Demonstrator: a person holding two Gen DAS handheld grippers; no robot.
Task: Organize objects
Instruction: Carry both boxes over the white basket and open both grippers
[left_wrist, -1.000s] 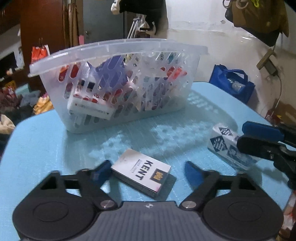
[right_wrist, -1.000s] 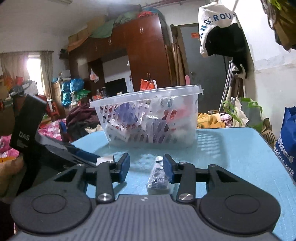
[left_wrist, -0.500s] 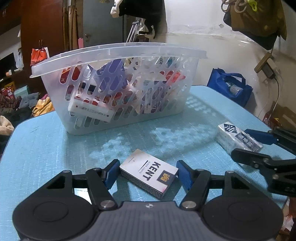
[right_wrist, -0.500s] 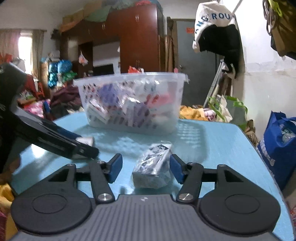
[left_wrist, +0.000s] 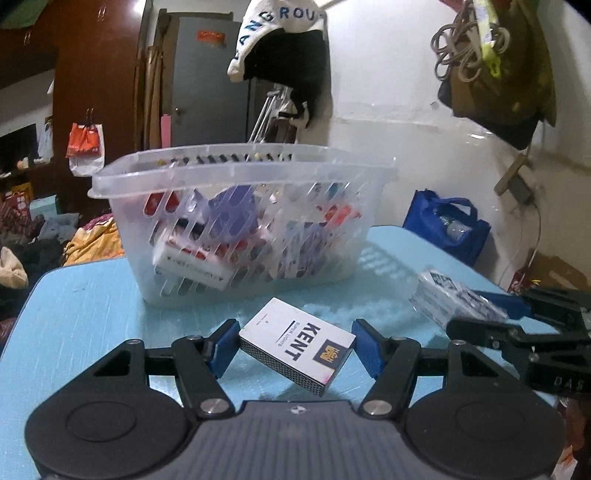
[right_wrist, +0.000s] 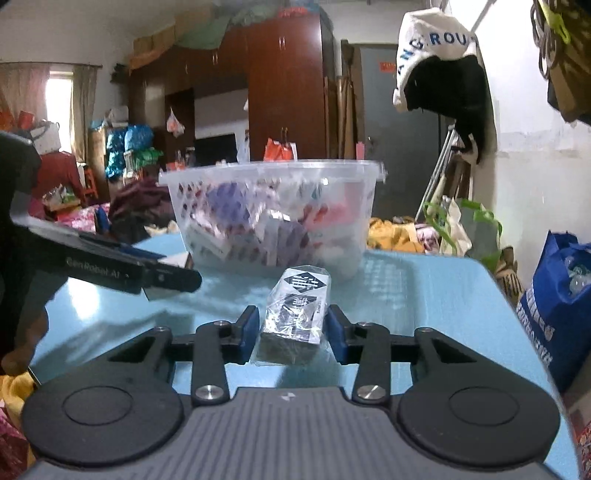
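Observation:
A white Kent box (left_wrist: 295, 347) hangs tilted a little above the blue table (left_wrist: 81, 317), with my left gripper (left_wrist: 295, 332) shut on it by its short sides. A black-and-white pack in clear wrap (right_wrist: 295, 310) lies lengthwise between the blue pads of my right gripper (right_wrist: 293, 325), whose jaws are closing and touch its wrap. The clear slotted basket (left_wrist: 243, 173), holding several packs, stands just behind both. The right wrist view shows the left gripper (right_wrist: 173, 266) at the left, and the left wrist view shows the right gripper (left_wrist: 463, 310) with the wrapped pack (left_wrist: 443, 295) at the right.
A blue bag (right_wrist: 554, 302) stands off the table's right edge. Beyond the far edge lie heaps of clothes (left_wrist: 92, 240) and a dark wardrobe (right_wrist: 284, 92). A hand (right_wrist: 22, 332) holds the left tool.
The left jaws closed on the Kent box and raised it off the table toward the basket. The right jaws opened around the wrapped pack, then closed in on it.

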